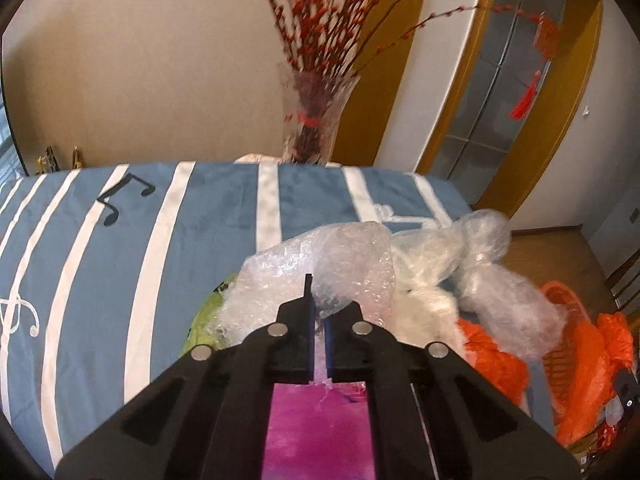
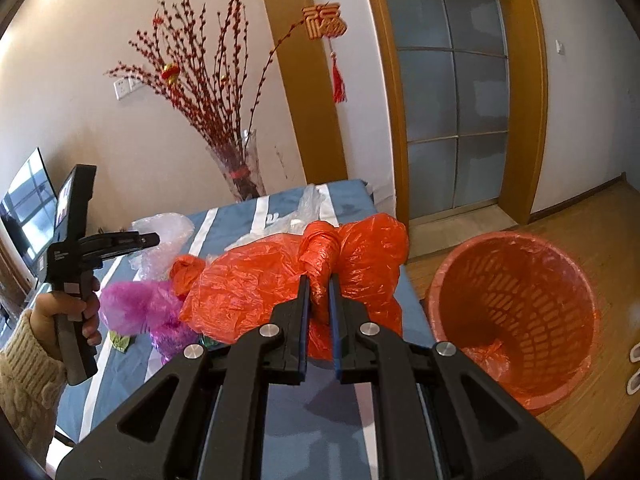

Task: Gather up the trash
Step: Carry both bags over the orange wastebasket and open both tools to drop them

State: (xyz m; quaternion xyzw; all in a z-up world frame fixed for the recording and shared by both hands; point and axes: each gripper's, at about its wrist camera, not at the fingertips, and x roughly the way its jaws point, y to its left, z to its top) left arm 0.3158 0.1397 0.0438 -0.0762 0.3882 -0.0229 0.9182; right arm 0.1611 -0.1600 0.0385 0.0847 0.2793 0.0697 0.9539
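Observation:
A crumpled sheet of bubble wrap (image 1: 320,264) lies on the blue striped tablecloth (image 1: 224,216). My left gripper (image 1: 319,308) is shut on its near edge, and the wrap covers the right fingertip. A purple bag (image 1: 320,432) lies under that gripper. My right gripper (image 2: 320,292) is shut on the knotted neck of an orange plastic bag (image 2: 248,280), which rests on the tablecloth (image 2: 280,420). The right wrist view also shows the left gripper (image 2: 154,239) in a person's hand, its tips at the bubble wrap (image 2: 164,232). An orange bin (image 2: 516,312) with an orange liner stands on the floor to the right of the table.
A glass vase of red branches (image 2: 240,168) stands behind the table's far edge. The purple bag (image 2: 136,308) and a green wrapper (image 2: 120,342) lie at the left. A monitor (image 2: 28,208) is at far left, a glass door (image 2: 452,92) behind, and slippers (image 2: 634,364) on the wooden floor.

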